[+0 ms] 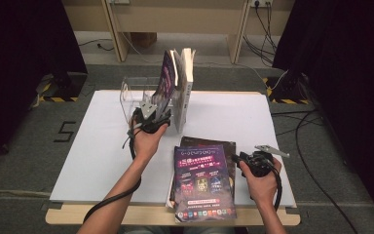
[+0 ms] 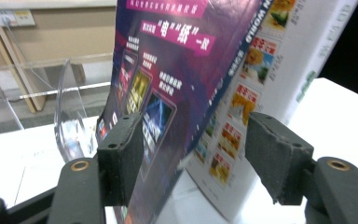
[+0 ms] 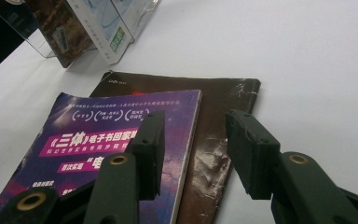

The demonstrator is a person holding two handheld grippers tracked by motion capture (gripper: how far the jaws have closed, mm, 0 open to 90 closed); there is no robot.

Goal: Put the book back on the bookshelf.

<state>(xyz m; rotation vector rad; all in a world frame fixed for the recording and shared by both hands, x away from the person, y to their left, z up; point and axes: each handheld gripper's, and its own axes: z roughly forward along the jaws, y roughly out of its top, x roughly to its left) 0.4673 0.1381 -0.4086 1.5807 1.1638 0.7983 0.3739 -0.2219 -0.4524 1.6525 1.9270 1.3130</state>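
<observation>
Purple booklet (image 3: 116,154) lies flat near the front edge atop a brown book (image 3: 223,140); its cover reads "三体". A clear acrylic stand (image 1: 132,97), far centre, holds upright magazines (image 1: 168,80). Left gripper (image 1: 151,117) jaws apart around a purple magazine, pads clear. Right gripper (image 1: 258,158) jaws apart, empty.

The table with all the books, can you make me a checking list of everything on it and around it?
Surface: white board on a wooden table.
Job's things: purple book and white book upright in clear rack; purple booklet flat on brown book.
Clutter: nothing seen.
Grippers: left gripper open around the purple book's edge; right gripper open above the flat stack.
Cables: black cable along left forearm; wires on floor.
Surroundings: grey carpet, wooden frame, dark curtains.
</observation>
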